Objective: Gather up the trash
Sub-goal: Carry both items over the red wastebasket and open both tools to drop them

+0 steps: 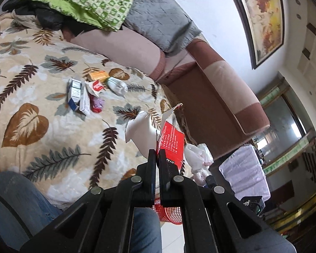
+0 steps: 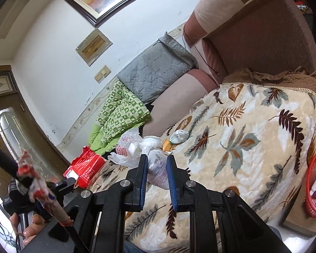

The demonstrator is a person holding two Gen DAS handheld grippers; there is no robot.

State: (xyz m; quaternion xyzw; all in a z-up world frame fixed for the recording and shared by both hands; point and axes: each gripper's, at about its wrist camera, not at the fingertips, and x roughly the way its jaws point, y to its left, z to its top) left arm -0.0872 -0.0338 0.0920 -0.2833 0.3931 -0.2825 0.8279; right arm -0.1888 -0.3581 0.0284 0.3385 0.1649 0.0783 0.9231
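The left hand-held gripper (image 1: 157, 155), low centre of the left wrist view, is clamped tight on the edge of a torn red carton (image 1: 172, 145), which stands up from the jaws with its white inner flap ragged at the top. It appears light and thin-walled; I judge it stiff enough to hold by one panel, though a pinch at the torn flap would likely rip further.

The right hand-held gripper (image 2: 157, 166), centre of the right wrist view, has its jaws closed around a crumpled clear plastic bag (image 2: 155, 164) with something pale bundled inside. This is soft and slippery; a hold on the bunched middle looks safer than on loose film.

More litter lies on the leaf-patterned blanket (image 1: 31, 97), left of centre in the left view: small boxes (image 1: 76, 97) and a white wad (image 1: 117, 85), all seemingly light.

A red mesh basket (image 2: 315, 181) sits at the right edge of the right view, beside the bed.
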